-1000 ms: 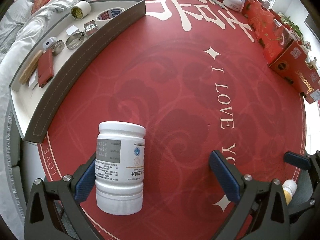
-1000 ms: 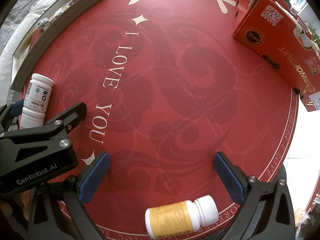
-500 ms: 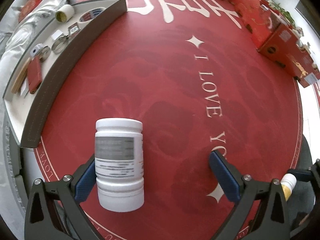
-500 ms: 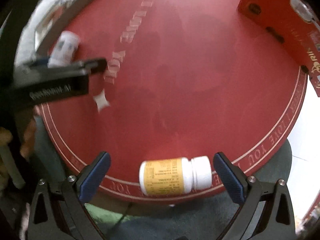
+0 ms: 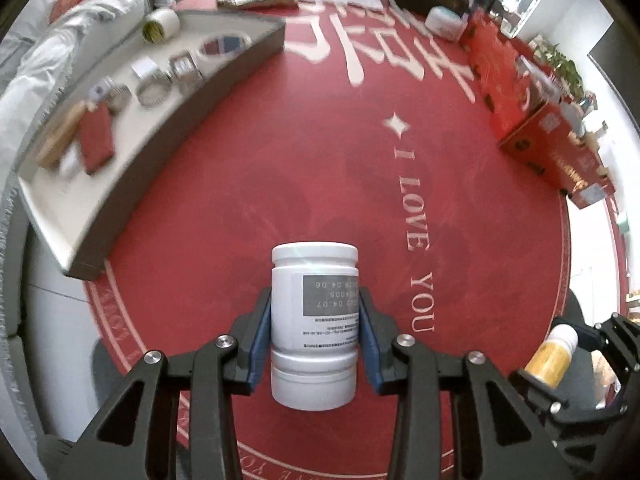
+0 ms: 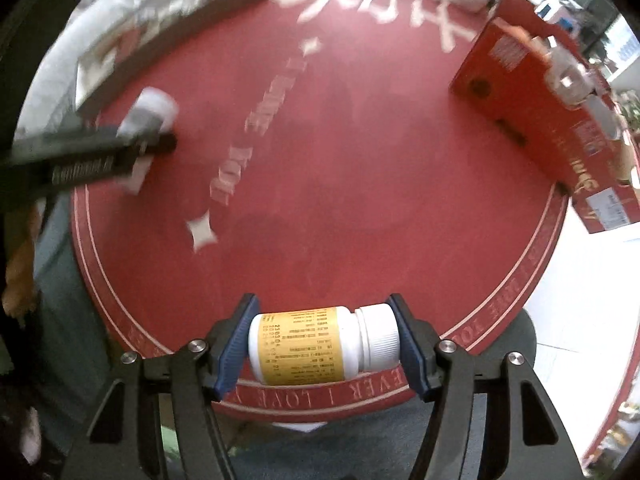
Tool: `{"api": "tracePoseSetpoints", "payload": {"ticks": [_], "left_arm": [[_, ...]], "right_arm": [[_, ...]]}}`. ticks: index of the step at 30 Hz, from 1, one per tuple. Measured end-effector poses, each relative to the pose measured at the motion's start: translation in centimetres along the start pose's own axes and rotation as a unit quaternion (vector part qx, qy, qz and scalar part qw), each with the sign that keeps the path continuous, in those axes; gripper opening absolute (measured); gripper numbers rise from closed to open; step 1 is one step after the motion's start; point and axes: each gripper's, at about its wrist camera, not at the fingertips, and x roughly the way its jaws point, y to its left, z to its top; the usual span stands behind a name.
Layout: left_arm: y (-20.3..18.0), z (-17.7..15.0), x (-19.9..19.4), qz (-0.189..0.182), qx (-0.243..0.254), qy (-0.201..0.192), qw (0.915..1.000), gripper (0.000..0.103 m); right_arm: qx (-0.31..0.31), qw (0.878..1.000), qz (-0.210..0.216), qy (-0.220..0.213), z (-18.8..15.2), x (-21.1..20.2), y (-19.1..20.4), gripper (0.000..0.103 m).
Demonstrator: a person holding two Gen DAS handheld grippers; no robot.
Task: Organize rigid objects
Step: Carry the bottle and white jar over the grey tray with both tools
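My left gripper (image 5: 315, 336) is shut on a large white bottle (image 5: 314, 320) with a grey label, held above the red round table (image 5: 300, 168). My right gripper (image 6: 325, 344) is shut on a small white bottle with a yellow label (image 6: 320, 344), lying sideways between the blue pads, cap to the right, over the table's near edge. The yellow bottle also shows in the left wrist view (image 5: 552, 354). The white bottle shows blurred in the right wrist view (image 6: 150, 116).
A curved grey tray (image 5: 132, 132) at the left back holds tape rolls, metal rings, a red case and a wooden piece. Red cartons (image 5: 552, 152) (image 6: 552, 120) line the right side. A white box (image 5: 444, 22) and papers lie at the back.
Both grippers have closed: the left on the white bottle, the right on the yellow-label bottle. Both bottles are now lifted, and the views have shifted.
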Motion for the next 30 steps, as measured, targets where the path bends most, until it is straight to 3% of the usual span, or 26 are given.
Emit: {"api": "tracePoseSetpoints", "payload": {"ticks": [7, 16, 20, 30], "left_arm": [[0.2, 2.4, -4.3, 0.023, -0.014, -0.051, 0.9983, 0.042], [3.2, 5.9, -10.7, 0.042, -0.058, -0.114, 0.9909, 0.042], [5.9, 7.8, -13.1, 0.059, -0.093, -0.140, 0.9840, 0.042], [14.7, 11.6, -16.6, 0.119, -0.192, -0.192, 0.9549, 0.042]], "right_arm": [[0.044, 0.996, 0.064, -0.048, 2.8, -3.2, -0.3, 0.066], [0.053, 0.989, 0.101, -0.099, 8.6, -7.1, 2.0, 0.066], [0.052, 0.984, 0.115, -0.129, 12.8, -9.3, 3.9, 0.066], [0.026, 0.973, 0.143, -0.178, 22.3, -13.6, 8.7, 0.066]]}}
